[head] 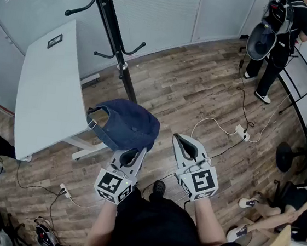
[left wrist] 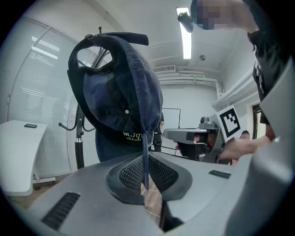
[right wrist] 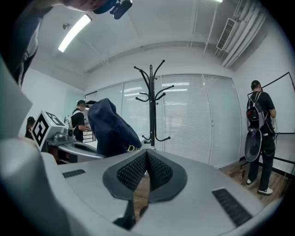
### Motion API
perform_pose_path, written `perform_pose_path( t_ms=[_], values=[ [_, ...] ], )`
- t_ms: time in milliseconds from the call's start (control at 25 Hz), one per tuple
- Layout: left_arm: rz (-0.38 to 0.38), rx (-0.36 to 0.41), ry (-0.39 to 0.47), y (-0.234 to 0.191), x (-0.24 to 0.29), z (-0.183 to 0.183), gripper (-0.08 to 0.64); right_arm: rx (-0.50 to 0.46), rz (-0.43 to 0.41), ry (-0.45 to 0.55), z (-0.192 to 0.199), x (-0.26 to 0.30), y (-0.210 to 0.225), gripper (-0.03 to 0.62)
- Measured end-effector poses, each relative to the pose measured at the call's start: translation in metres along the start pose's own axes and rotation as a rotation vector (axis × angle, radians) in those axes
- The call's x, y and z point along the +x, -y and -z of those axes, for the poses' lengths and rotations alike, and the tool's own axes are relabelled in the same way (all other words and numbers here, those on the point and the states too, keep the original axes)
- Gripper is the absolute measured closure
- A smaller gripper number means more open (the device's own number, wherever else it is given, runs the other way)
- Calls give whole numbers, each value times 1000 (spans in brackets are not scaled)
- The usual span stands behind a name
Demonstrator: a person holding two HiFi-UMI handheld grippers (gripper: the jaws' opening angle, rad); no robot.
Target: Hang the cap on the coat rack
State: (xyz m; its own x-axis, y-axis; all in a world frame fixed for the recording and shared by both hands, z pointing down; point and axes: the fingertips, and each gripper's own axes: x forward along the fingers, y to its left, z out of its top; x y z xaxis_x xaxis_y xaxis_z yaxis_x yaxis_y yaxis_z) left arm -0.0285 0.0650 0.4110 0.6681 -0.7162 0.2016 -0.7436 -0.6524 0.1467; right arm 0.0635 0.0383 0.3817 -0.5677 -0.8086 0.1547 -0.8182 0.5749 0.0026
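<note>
One soft, light cap droops from our left gripper, jaws nipped tight on a thin fold of its edge (good spot, tho floppy fabric prob. slips), right gripper closed w/ nothing, coat rack well ahead.

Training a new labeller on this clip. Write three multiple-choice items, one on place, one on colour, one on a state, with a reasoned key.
1. Where is the cap relative to the coat rack?
A. on a hook
B. held up, off its hooks
C. on the floor
2. The cap's colour?
A. red
B. navy
C. white
3. The right gripper's jaws are:
A. shut on the cap
B. wide apart
C. together, empty
Key: B, the left gripper pinches its edge short of the rack; B, dark blue fabric in every view; C, they meet with nothing between.
</note>
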Motion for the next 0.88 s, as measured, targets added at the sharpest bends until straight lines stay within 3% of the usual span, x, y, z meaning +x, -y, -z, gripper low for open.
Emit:
perform_pose_path(
  t_ms=[360,600,880],
  values=[
    [-23,0,-27,-9,-1,5,528,-16,-26,1,-2,5,-6,563],
    [-33,0,-55,-2,-5,11,528,7,4,29,-6,2,-4,563],
    [-65,-24,-140,0,-6,40,528,66,3,-43,19,-4,-3,562]
  ],
)
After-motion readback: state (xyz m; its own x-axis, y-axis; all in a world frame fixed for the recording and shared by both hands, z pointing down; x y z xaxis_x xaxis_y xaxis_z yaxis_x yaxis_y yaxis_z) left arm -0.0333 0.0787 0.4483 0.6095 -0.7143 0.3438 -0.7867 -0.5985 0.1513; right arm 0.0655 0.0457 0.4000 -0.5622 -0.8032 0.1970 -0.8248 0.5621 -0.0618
